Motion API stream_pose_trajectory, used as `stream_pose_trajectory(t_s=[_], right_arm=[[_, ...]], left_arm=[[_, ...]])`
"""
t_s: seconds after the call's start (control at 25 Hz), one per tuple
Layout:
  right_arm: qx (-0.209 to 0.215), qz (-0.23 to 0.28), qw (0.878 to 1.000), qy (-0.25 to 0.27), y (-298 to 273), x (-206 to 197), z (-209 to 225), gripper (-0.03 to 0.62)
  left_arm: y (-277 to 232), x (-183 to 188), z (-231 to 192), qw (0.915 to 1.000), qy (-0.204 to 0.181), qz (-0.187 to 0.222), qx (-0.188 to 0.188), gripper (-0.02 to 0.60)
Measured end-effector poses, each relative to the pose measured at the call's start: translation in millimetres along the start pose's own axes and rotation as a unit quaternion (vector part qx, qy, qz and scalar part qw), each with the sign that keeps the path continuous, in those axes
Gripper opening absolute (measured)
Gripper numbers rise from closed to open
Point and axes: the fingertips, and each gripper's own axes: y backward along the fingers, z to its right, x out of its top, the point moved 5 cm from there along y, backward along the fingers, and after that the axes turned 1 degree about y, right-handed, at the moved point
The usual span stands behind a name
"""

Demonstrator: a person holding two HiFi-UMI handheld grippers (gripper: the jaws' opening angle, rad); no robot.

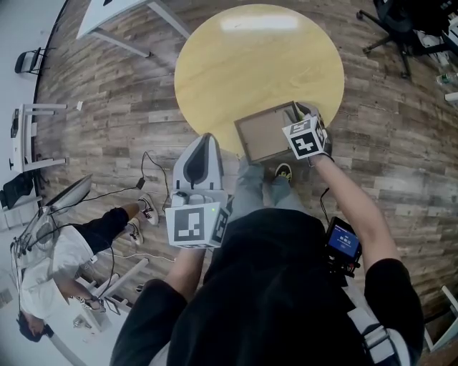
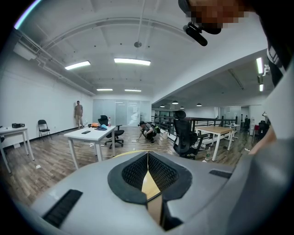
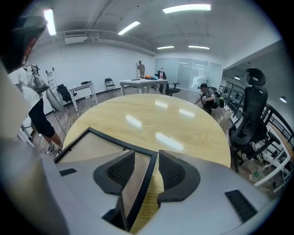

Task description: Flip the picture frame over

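Observation:
A picture frame (image 1: 263,133) with a dark border and a tan panel lies at the near edge of the round yellow table (image 1: 250,57). My right gripper (image 1: 299,111) is at the frame's right corner. In the right gripper view the frame (image 3: 92,146) has its dark edge running between the jaws of that gripper (image 3: 155,158). The left pad lies against the panel and a strip of table shows beside the right pad, so the jaws stand open around the edge. My left gripper (image 1: 206,139) hovers off the table's near left rim, shut on nothing (image 2: 147,156).
A person crouches on the floor at lower left (image 1: 50,271) near cables (image 1: 154,179). A black office chair (image 1: 401,28) stands at the upper right and a white table (image 1: 114,14) at the upper left. The holder's shoe (image 1: 283,171) is under the table edge.

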Motion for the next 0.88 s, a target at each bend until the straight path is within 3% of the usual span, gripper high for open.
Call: stream_pose_trajectory(t_s=[0.28, 0.6, 0.88], right_arm=[[0.000, 0.097, 0.993, 0.060, 56.0, 51.1, -0.8, 0.155], [0.019, 0.278, 0.959, 0.040, 206.5, 129.1, -10.0, 0.023], [0.037, 0.325, 0.944, 0.049, 284.6, 130.1, -21.2, 0.018]], left_arm=[[4.0, 13.0, 4.6, 0.9997, -0.001, 0.022, -0.005, 0.023], [13.5, 36.9, 20.3, 0.9978, 0.004, 0.057, -0.034, 0.023], [18.7, 49.4, 49.7, 0.9951, -0.002, 0.073, -0.067, 0.023]])
